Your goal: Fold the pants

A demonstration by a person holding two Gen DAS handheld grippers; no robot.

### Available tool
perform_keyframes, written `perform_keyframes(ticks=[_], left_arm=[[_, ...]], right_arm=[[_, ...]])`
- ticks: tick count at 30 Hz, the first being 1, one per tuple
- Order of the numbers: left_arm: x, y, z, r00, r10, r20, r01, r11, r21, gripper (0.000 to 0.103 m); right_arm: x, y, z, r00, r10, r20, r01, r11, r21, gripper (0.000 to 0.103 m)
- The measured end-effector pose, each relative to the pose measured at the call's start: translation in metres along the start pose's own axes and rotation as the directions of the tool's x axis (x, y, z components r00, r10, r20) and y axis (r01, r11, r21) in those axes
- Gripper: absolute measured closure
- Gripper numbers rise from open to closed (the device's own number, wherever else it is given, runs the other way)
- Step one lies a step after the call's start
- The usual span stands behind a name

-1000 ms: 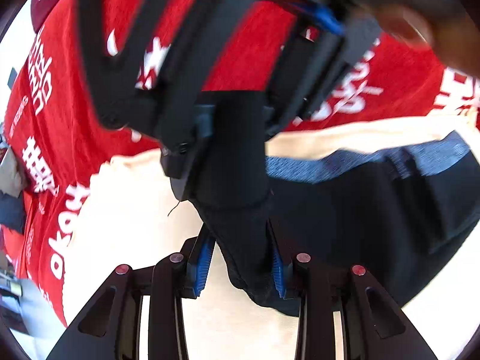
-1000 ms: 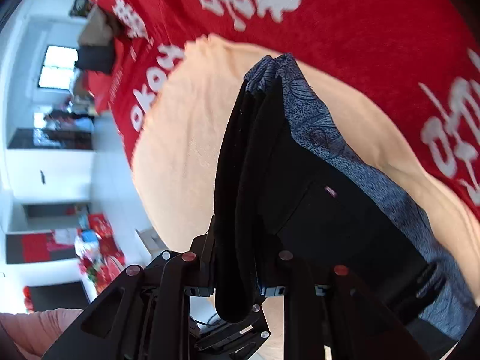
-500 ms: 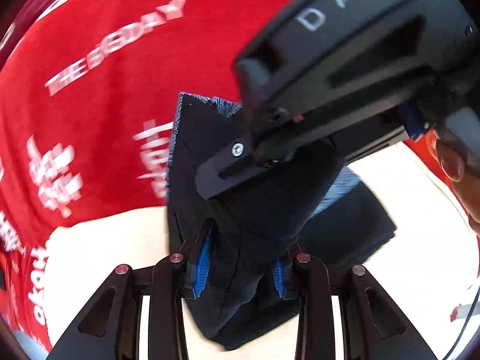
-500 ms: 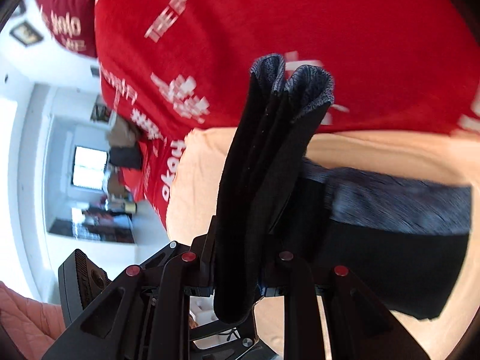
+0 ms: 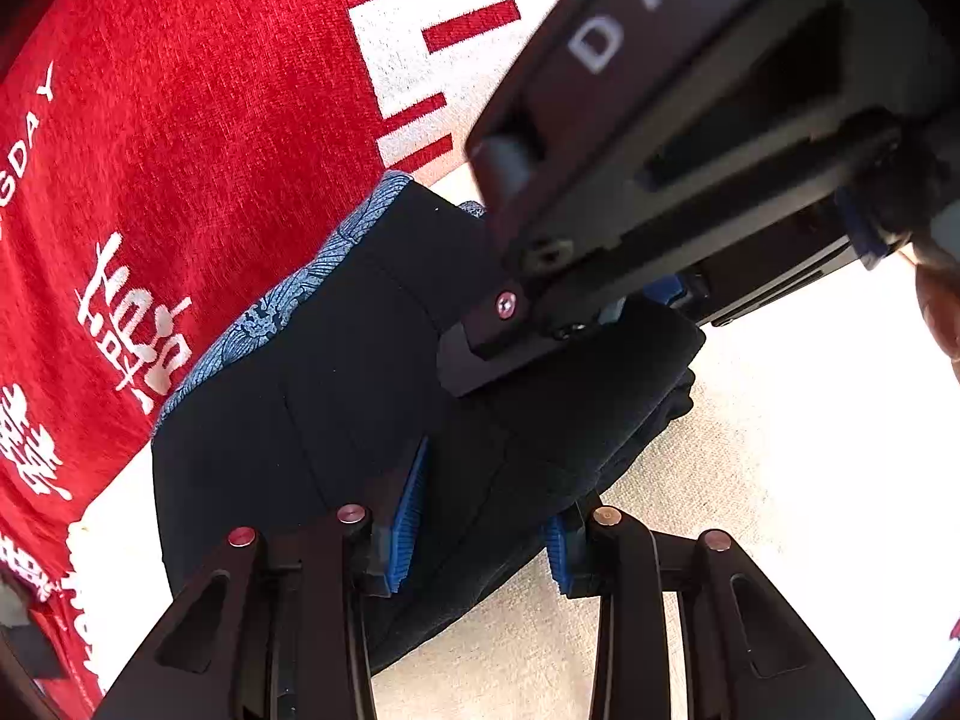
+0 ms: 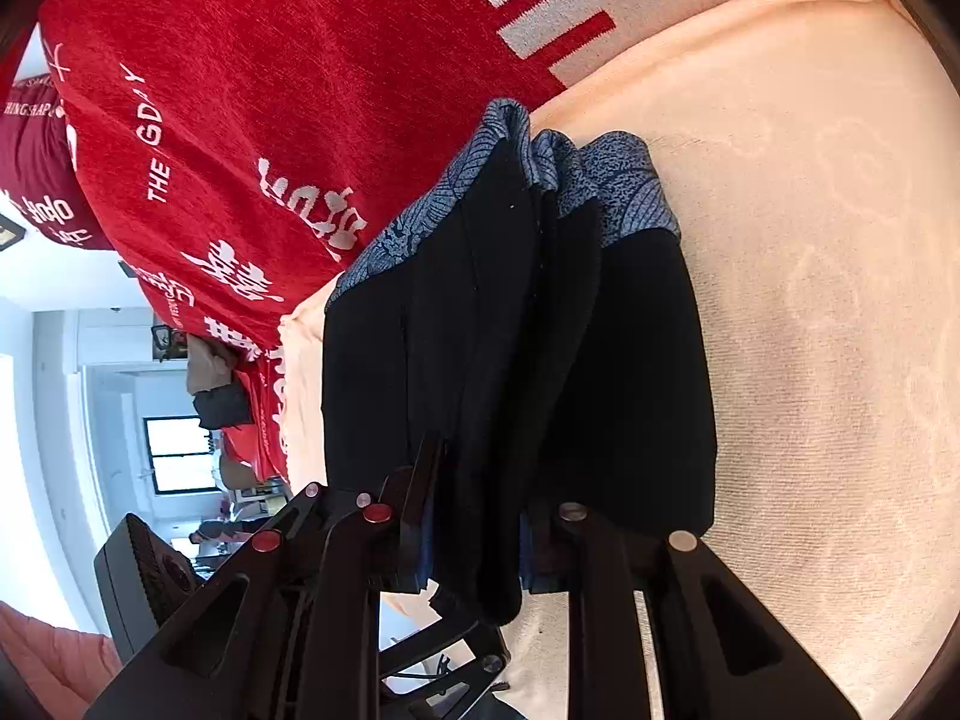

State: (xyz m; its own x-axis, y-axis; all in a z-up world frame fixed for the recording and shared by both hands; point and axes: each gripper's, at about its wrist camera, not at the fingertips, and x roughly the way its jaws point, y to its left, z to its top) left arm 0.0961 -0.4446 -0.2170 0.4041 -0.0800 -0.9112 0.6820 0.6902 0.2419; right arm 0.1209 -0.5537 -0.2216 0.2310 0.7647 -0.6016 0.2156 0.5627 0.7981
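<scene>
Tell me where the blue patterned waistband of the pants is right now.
In the right wrist view the waistband sits at upper centre, at the far end of the folded black pants, over the cream towel beside the red blanket.

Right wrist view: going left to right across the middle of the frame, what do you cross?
Room background with window → red printed blanket → folded black pants, clamped in the right gripper → cream blanket.

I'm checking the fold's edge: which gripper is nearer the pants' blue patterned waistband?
Right, likely. The right gripper clamps the pants closer to the waistband; the left gripper grips farther back.
</scene>
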Motion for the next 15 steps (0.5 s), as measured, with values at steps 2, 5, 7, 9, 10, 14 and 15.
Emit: perform_keyframes(ticks=[2,5,7,9,10,14,15], left_arm=[[-0.004,0.0,0.003,1.0,-0.006,-0.003,0.006,1.0,-0.01,0.068],[-0.014,-0.001,0.01,1.0,-0.017,0.008,0.017,1.0,-0.015,0.067],[-0.014,-0.004,0.013,0.999,-0.05,0.006,0.05,0.999,-0.02,0.05],[-0.011,-0.008,0.014,0.998,-0.059,-0.002,0.059,0.998,-0.022,0.044],[-0.006,-0.013,0.012,0.999,-0.048,-0.017,0.048,0.999,-0.007,0.043],[-0.004,-0.016,0.002,0.996,-0.068,-0.058,0.07,0.997,0.022,0.041],[-0.009,-0.012,-0.001,0.995,-0.08,-0.052,0.081,0.996,0.031,0.036]], right_arm=[[-0.007,0.003,-0.001,1.0,0.022,0.004,-0.022,1.0,-0.004,0.081],[-0.021,0.007,-0.004,0.999,0.038,0.019,-0.037,0.999,-0.017,0.081],[-0.024,0.002,-0.006,0.999,0.04,0.019,-0.039,0.999,-0.006,0.081],[-0.017,-0.005,-0.007,1.0,0.028,0.014,-0.028,0.999,0.021,0.081],[-0.011,-0.009,-0.007,1.0,0.004,0.008,-0.005,1.0,0.028,0.081],[0.003,-0.027,-0.014,0.999,-0.037,-0.012,0.038,0.997,0.071,0.081],[0.002,-0.025,-0.015,0.999,-0.047,-0.01,0.048,0.997,0.066,0.08]])
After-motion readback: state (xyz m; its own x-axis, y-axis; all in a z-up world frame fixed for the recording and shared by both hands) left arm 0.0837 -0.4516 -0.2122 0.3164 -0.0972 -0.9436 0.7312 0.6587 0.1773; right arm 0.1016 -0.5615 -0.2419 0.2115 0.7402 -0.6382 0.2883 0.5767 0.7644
